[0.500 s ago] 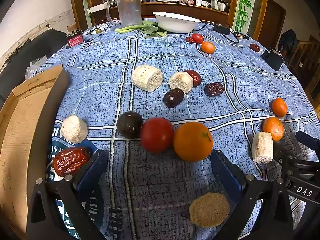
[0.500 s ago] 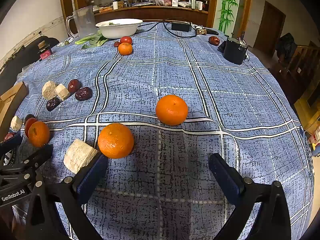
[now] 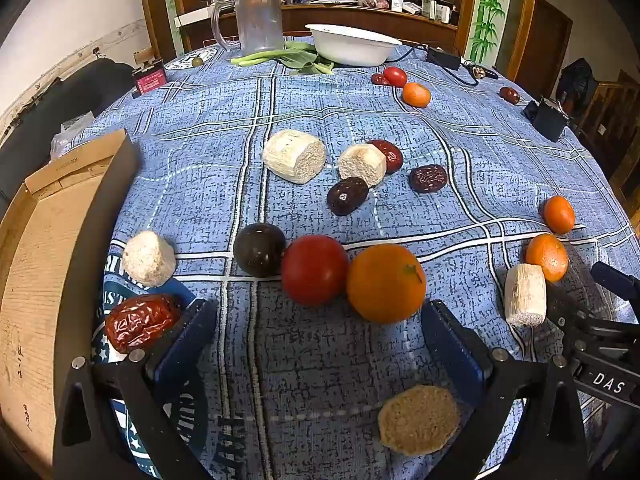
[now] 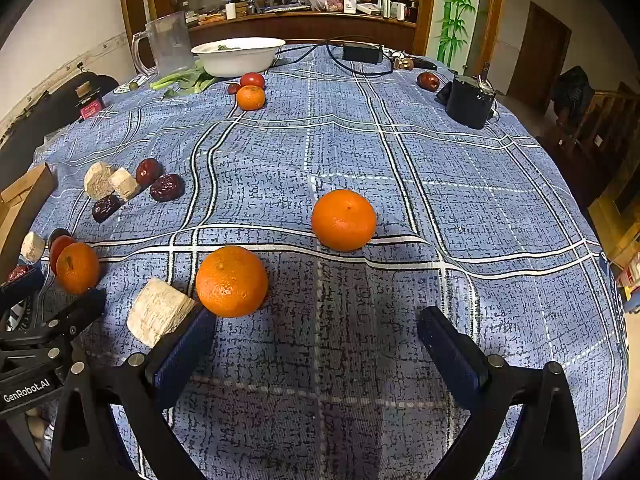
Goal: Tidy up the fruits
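Nothing has shifted since earlier; both the left gripper (image 3: 316,344) and right gripper (image 4: 316,344) hang spread wide, empty. Fruit dots the blue plaid tablecloth (image 4: 460,208); a wooden counter (image 4: 304,24) spans the frame's top.

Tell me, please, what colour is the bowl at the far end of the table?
White bowl, clearest in the left wrist view.

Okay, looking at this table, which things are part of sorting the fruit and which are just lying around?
Part of the job:
oranges
tomato
red dates
dark round fruit
cardboard box, probably where the fruit goes

Just lying about:
white bowl
plastic jug
greens
power adapter
pale spongy chunks, likely not fruit
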The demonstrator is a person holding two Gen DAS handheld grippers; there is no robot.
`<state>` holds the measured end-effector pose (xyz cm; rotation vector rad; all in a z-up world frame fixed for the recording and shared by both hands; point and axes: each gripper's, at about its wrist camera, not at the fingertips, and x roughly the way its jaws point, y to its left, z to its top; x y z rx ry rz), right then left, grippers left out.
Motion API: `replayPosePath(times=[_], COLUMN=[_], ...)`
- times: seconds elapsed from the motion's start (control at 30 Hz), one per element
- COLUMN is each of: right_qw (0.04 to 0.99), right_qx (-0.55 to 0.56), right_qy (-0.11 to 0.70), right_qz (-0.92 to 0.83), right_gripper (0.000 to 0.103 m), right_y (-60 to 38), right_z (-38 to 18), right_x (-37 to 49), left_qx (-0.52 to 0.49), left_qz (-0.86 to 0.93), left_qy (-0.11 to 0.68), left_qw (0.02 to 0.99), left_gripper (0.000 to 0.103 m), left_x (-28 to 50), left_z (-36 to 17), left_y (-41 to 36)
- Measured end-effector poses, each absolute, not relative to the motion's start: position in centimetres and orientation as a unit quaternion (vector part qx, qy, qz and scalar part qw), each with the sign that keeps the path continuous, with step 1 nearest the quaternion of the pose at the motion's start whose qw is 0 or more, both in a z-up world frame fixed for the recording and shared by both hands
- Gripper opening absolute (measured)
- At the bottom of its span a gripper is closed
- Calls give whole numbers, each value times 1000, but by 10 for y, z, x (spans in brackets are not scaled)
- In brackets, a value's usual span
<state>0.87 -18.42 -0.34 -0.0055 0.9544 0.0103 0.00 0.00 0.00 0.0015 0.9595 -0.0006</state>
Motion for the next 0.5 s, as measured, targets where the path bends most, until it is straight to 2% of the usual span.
replayPosePath(times=[0.33, 0.43, 0.5], right_qw=[873, 872, 876], right_qx=[8, 14, 28], right_qy=[487, 489, 481], right_qz=[-11, -15, -28], right_gripper=[102, 102, 102], right_y=[-184, -186, -189], right_z=[-1, -2, 0], right_x=[11, 10, 3], left_qx=[14, -20, -29], left_qz=[-41, -65, -67], left_qy=[494, 483, 457], left_qw=[869, 873, 886], left_gripper=[103, 90, 89], left_x=[2, -8, -22], left_z=[3, 13, 29], left_y=[5, 13, 21])
